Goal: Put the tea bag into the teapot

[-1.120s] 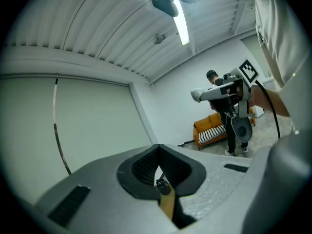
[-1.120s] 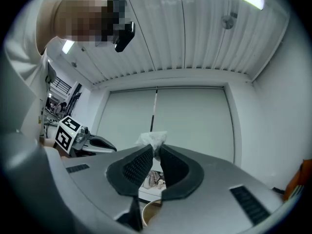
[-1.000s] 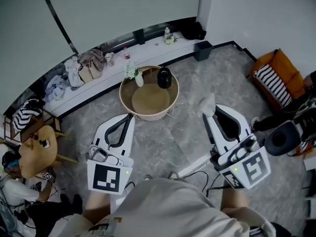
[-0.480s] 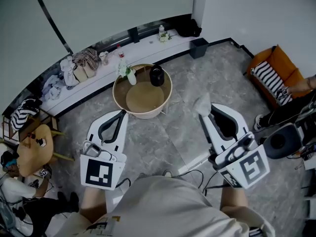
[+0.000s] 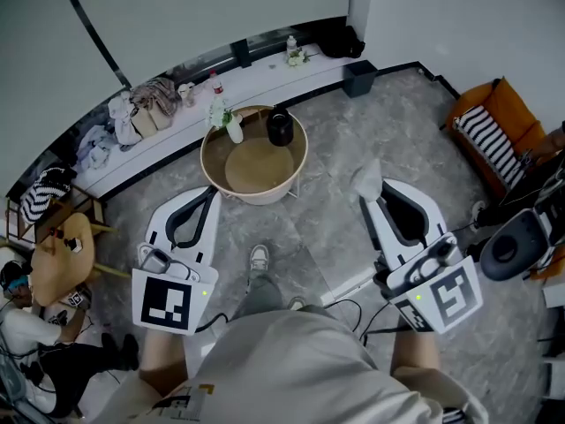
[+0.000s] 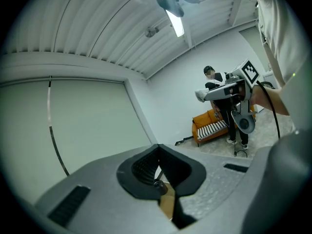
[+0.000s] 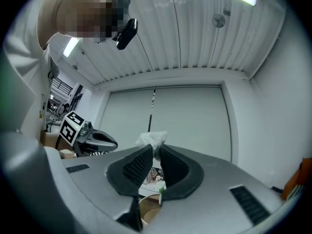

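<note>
A black teapot (image 5: 280, 128) stands at the far right of a round wooden table (image 5: 214, 168), beside a white vase with flowers (image 5: 231, 127). My right gripper (image 5: 369, 197) hangs over the floor to the table's right, shut on a pale crumpled tea bag (image 5: 367, 180). In the right gripper view the tea bag (image 7: 151, 139) sticks up past the pinched tips of the right gripper (image 7: 155, 147). My left gripper (image 5: 212, 193) hovers just short of the table's near-left rim, shut with nothing in it. The left gripper (image 6: 158, 146) shows its tips meeting in its own view.
A low ledge (image 5: 265, 78) with clothes and bottles runs along the curved wall. An orange sofa (image 5: 490, 131) stands at the right, a black bin (image 5: 360, 78) near the corner, a small wooden side table (image 5: 66, 259) at the left. Cables (image 5: 353, 300) cross the marble floor.
The person's shoe has come into view on the floor between the grippers, and the view has shifted slightly. Both grippers keep their pose; the tea bag stays pinched in the right one.
</note>
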Available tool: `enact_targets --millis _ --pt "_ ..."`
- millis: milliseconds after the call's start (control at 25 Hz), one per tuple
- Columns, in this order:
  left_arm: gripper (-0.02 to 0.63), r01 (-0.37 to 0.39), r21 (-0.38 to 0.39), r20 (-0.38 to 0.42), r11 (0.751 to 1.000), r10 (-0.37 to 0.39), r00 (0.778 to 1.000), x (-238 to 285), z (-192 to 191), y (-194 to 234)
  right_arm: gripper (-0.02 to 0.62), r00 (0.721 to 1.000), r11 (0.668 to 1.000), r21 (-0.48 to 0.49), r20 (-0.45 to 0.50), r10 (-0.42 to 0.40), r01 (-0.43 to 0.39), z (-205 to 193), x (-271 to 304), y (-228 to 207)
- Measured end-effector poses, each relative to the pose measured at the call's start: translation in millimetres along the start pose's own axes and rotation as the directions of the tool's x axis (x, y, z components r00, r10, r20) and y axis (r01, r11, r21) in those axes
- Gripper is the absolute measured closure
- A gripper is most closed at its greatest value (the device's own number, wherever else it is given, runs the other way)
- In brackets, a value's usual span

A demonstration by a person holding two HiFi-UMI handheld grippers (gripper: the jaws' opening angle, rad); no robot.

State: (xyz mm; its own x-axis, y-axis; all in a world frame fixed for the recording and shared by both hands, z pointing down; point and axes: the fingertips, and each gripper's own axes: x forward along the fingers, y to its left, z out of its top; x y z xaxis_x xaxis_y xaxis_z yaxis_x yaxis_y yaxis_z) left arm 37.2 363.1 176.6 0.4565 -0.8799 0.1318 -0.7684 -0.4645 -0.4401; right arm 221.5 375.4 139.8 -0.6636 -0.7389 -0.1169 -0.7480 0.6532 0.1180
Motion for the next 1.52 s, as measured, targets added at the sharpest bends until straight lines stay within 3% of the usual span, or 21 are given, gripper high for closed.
enact_targets --millis 240,560,1000,1520 --pt "0.598 0.004 -0.032 0.015 0.999 -0.004 1.000 17.0 -14.0 9.1 0.548 1.000 1.000 -0.016 0.008 -0.007 0.007 -7.1 15.0 -7.2" --pt "0.598 0.052 -0.007 0.043 0.999 -0.051 0.998 45.2 -23.4 5.9 0.549 1.000 1.000 -0.024 -0.011 -0.005 0.004 -28.5 31.1 -14.5" --pt "0.598 0.083 -0.005 0.035 0.997 -0.083 0.996 112.5 -57.5 75.0 0.549 0.999 1.000 -0.004 -0.019 0.030 -0.030 -53.1 134.6 -33.4" --pt "0.598 0.150 -0.076 0.031 0.986 -0.149 0.988 209.6 -99.0 170.7 0.548 0.992 1.000 0.021 -0.129 -0.007 0.010 -95.7 266.1 -78.7"
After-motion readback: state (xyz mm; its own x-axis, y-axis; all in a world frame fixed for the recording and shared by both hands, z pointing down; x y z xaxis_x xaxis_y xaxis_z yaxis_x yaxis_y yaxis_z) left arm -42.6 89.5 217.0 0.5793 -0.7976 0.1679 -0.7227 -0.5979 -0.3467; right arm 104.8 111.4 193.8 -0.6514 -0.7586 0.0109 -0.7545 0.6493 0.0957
